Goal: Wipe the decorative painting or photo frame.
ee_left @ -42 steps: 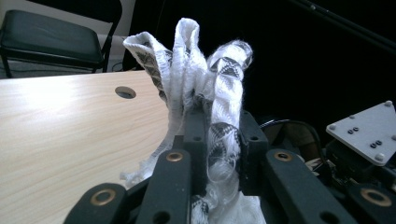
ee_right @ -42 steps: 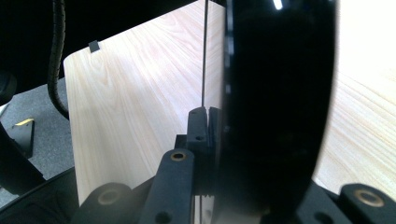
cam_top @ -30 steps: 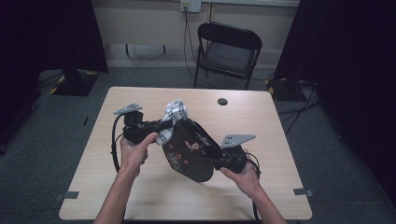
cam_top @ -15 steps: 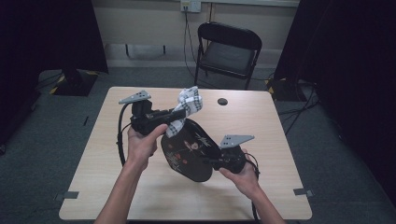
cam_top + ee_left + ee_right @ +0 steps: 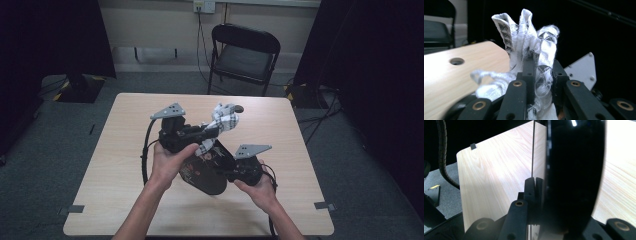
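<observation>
Both grippers are clamped shut on something. The left gripper (image 5: 212,131) pinches a white patterned cloth (image 5: 222,120) between its jaws; in the left gripper view the fabric (image 5: 534,50) bunches up out of the closed jaws and stands above them in loose folds. Compared with a second ago, this hand has swung up and away toward the far side of the table, and the cloth has come with it: it was pressed against the dark tray then, and now it hangs in the air above the tray's upper edge, apart from its face.

The right gripper (image 5: 231,173) has not shifted. It holds the black oval tray (image 5: 205,172) by its near rim, tilted up on edge over the wooden table (image 5: 125,150), and in the right gripper view the glossy dark tray (image 5: 574,175) stands just beside the shut jaws, its thin edge caught between them.

My reading is that a wiping stroke across the tray has just ended and the cloth is being lifted clear, either to re-fold it for another pass or to set it down. The tray looks ready to be lowered flat.

A small round hole (image 5: 238,108) in the tabletop sits just beyond the cloth, and a black folding chair (image 5: 245,55) stands behind the table.
</observation>
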`<state>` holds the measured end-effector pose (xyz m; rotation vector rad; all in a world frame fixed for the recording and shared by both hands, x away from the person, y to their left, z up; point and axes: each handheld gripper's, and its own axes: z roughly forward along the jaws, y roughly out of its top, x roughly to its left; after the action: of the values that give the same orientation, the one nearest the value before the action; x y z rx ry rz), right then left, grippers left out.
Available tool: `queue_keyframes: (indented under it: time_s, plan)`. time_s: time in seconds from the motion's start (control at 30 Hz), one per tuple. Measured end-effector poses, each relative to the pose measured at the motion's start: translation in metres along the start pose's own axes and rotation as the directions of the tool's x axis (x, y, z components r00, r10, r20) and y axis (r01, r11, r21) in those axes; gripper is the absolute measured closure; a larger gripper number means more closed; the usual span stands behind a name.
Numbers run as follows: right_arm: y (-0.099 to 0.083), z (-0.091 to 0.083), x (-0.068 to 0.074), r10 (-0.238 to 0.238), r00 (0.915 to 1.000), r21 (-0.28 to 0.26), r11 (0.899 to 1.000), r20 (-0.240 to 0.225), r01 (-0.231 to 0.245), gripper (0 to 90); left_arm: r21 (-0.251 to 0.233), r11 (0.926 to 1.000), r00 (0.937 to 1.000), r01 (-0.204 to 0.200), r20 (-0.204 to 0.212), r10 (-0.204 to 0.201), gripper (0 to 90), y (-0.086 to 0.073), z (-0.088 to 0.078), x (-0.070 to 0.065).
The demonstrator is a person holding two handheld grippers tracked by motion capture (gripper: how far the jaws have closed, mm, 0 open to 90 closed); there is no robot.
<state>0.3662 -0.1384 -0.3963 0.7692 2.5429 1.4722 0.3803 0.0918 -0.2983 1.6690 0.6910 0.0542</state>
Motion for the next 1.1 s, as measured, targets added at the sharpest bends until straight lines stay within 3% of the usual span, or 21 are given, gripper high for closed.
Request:
queue_keyframes:
  time_s: [0.17,0.27,0.37,0.4,0.47,0.57,0.67,0.83,0.97,1.03,1.07,1.1]
  plan:
    - [0.0,0.0,0.0,0.0,1.0,-0.002,1.0,0.003,0.0,80.9,-0.005,1.0,0.9999,0.005,0.009,-0.005,78.0,-0.002,0.003,0.003]
    - [0.0,0.0,0.001,0.0,1.0,-0.002,1.0,0.003,0.0,80.9,-0.03,0.9994,0.9995,0.015,-0.026,-0.016,78.1,0.001,-0.005,0.008]
    - [0.0,0.0,0.001,0.0,1.0,-0.002,1.0,0.003,0.0,81.0,-0.056,0.9984,0.9946,0.008,-0.103,-0.014,78.1,0.003,-0.016,0.014]
    - [0.0,0.0,0.001,0.0,1.0,-0.002,1.0,0.003,0.0,81.0,-0.062,0.9981,0.9898,0.003,-0.142,-0.012,78.1,0.003,-0.02,0.016]
    - [0.0,0.0,0.001,0.001,1.0,-0.002,1.0,0.003,-0.001,81.0,-0.075,0.9971,0.9883,0.015,-0.15,-0.026,78.1,0.001,-0.025,0.019]
    - [0.0,0.001,0.001,-0.001,1.0,-0.002,1.0,0.002,0.001,81.1,-0.078,0.9965,0.982,-0.03,-0.188,0.015,78.1,-0.003,-0.03,0.018]
    - [0.001,0.002,0.002,0.0,1.0,-0.001,1.0,0.004,0.0,81.1,-0.086,0.9959,0.9771,-0.028,-0.213,0.009,78.1,-0.003,-0.035,0.018]
    - [0.0,0.002,0.001,0.013,0.9999,-0.012,1.0,0.008,-0.013,81.2,-0.095,0.9939,0.9746,-0.056,-0.221,0.034,78.1,-0.006,-0.048,0.011]
    - [0.0,0.002,0.003,0.013,0.9998,-0.009,1.0,0.015,-0.013,81.2,-0.099,0.9916,0.9666,-0.083,-0.25,0.056,78.1,-0.015,-0.064,0.003]
    - [0.0,0.002,0.003,0.016,0.9998,-0.009,1.0,0.016,-0.016,81.2,-0.071,0.9905,0.9429,-0.118,-0.321,0.089,78.1,-0.022,-0.071,0.0]
    - [0.0,0.002,0.003,0.016,0.9997,-0.007,1.0,0.018,-0.015,81.2,-0.064,0.9917,0.9412,-0.111,-0.327,0.084,78.0,-0.026,-0.073,0.0]
    - [0.001,0.003,0.003,0.017,0.9997,-0.008,1.0,0.019,-0.017,81.2,-0.066,0.9925,0.9443,-0.103,-0.32,0.077,78.0,-0.029,-0.074,0.002]
